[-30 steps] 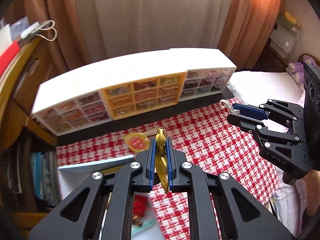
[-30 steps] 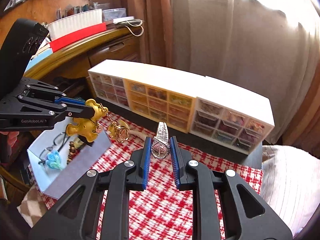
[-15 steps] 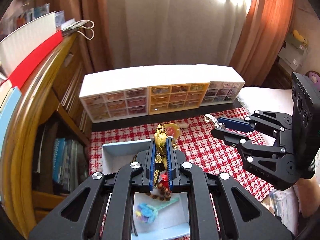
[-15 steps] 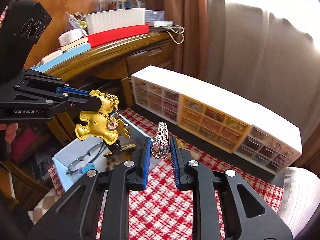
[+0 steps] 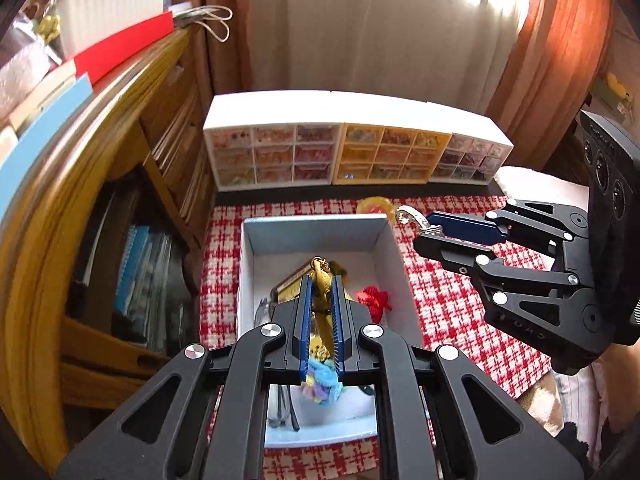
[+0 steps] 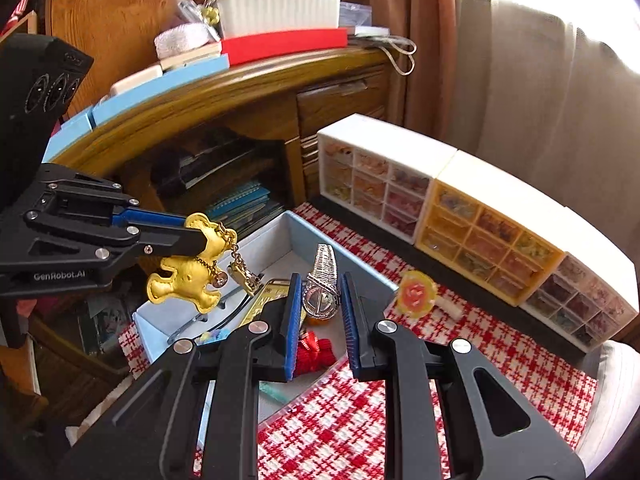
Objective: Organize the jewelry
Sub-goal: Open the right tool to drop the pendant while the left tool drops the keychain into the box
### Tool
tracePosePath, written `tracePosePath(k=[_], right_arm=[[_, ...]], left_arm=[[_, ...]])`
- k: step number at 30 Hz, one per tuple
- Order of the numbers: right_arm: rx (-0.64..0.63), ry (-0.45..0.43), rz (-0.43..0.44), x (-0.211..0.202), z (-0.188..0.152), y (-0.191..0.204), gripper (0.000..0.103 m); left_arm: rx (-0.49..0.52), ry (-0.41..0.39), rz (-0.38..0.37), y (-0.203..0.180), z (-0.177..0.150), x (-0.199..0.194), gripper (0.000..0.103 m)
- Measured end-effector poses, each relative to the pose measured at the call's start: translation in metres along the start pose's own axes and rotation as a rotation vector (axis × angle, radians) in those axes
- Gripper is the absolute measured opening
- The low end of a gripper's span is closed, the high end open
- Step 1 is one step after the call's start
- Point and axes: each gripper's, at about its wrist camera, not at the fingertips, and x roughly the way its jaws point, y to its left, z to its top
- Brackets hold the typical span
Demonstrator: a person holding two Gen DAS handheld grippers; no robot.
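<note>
My left gripper point(image 5: 320, 280) is shut on a gold bear charm point(image 6: 188, 276) with a chain and clasp, and holds it above the light-blue open box point(image 5: 312, 224). My right gripper point(image 6: 318, 280) is shut on a silver mesh bracelet watch point(image 6: 322, 280), just right of and above the box's far right corner; it also shows in the left wrist view point(image 5: 424, 232). In the box lie a red knot ornament point(image 5: 374, 298), a gold-edged card point(image 5: 292, 280), a blue-and-yellow fluffy piece point(image 5: 320, 380) and dark glasses point(image 5: 280, 412).
A row of small drawer cabinets, white point(image 5: 276, 152), yellow point(image 5: 392, 156) and white point(image 5: 472, 160), stands at the back of the red-checked cloth point(image 5: 452, 304). An orange round lollipop-like item point(image 6: 416, 294) lies on the cloth. A wooden desk point(image 6: 224, 96) with books stands at left.
Both grippers have moved left and back, from over the cloth to over the blue box. Each holds the same item as before.
</note>
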Motion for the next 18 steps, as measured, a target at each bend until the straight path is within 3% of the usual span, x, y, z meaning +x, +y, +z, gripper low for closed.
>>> tracePosePath(k=[18], right_arm=[[-0.010,0.164,-0.024,0.073,-0.016,0.016,0.020]], left_arm=[[0.001,0.118,-0.022,-0.005,-0.050,0.041,0.010]])
